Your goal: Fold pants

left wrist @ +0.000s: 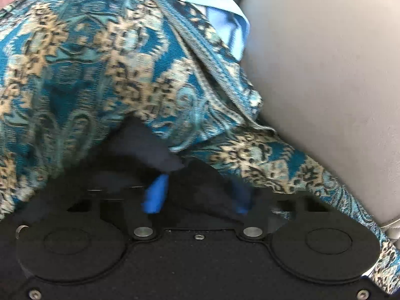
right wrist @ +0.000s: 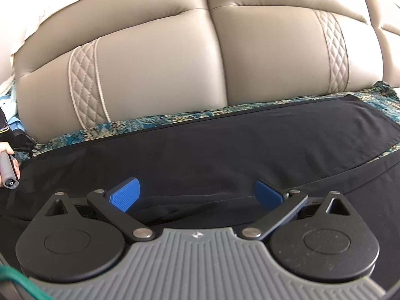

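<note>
Pants (right wrist: 225,150): black trousers are seen spread flat along the sofa seat, laid over a patterned teal throw (right wrist: 155,121) whose border shows along their far edge.
Right gripper (right wrist: 197,195): its blue pads are held wide apart just above the near edge of the black cloth, with nothing caught between them.
Left gripper (left wrist: 197,195): a bunched fold of the black pants (left wrist: 155,147) is seen between the blue fingers (left wrist: 155,195), which appear clamped on it, though motion blur softens the view.
Throw, left view: the teal and gold fabric (left wrist: 87,62) is draped across the seat beyond the fingers.
Sofa (right wrist: 162,70): beige leather back cushions with quilted strips are shown behind the pants.
Far corner, left view: pale blue cloth (left wrist: 225,25) is seen at the throw's top edge.
</note>
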`<action>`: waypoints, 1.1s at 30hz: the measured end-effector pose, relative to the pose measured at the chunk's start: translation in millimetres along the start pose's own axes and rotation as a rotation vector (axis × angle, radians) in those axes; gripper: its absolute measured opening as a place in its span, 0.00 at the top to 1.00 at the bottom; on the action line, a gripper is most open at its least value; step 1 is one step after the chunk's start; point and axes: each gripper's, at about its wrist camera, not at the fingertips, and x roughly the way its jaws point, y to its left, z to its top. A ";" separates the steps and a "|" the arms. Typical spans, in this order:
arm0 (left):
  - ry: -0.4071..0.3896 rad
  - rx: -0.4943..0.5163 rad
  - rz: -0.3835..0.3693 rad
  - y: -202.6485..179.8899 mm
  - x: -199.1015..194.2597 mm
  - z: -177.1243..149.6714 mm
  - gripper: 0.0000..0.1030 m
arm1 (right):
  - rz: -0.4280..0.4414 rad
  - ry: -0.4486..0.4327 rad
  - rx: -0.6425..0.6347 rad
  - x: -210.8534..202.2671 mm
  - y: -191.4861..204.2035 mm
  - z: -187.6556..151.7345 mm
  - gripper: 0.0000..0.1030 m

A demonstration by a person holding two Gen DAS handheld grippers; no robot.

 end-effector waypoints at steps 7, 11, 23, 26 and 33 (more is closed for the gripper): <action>0.024 -0.067 -0.171 41.3 -24.3 -3.3 0.95 | 0.050 0.003 -0.016 -7.1 24.3 -2.0 0.00; -0.002 -0.008 -0.221 49.7 -42.2 -3.3 0.96 | 0.086 0.002 -0.017 -15.8 39.3 -2.1 0.00; -0.042 0.020 -0.383 122.4 -112.3 -7.1 0.96 | 0.511 0.166 0.215 7.3 109.5 -7.3 0.06; -0.030 0.027 -0.404 132.0 -115.9 -9.0 0.96 | 0.623 0.243 0.366 33.3 136.6 -8.8 0.12; -0.025 0.038 -0.432 138.2 -114.4 -13.2 0.96 | 0.572 0.330 0.512 89.1 187.7 -13.4 0.33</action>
